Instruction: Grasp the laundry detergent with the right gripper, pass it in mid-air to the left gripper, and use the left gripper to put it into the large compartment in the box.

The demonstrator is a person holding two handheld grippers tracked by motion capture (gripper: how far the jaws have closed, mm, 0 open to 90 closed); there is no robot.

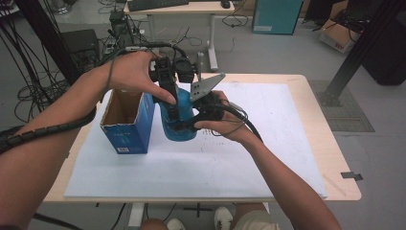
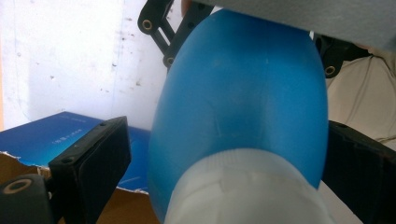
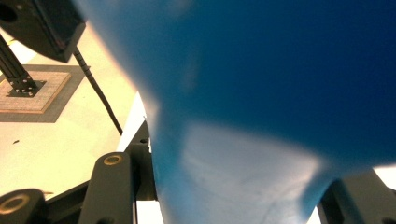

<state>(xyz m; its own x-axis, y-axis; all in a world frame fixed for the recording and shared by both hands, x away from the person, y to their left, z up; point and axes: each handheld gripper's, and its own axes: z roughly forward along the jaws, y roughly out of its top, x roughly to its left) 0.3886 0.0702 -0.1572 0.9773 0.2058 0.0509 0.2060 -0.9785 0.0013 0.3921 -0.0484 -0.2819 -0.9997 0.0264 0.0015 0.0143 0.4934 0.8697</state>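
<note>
Blue box (image 1: 128, 125): stood open-topped on the white sheet (image 1: 268, 143) covering the table (image 1: 330, 143), just left of the bottle
Left hand-held gripper (image 1: 171, 111): pointed down over the bottle's top, jaws apart
Blue bottle (image 1: 179, 117): upright beside the box
Right hand-held gripper (image 1: 184, 125): clamped on the bottle's side

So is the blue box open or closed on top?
Open. In the high view the blue box stands upright with its top gaping, the brown cardboard inside showing, beside the blue bottle.
</note>
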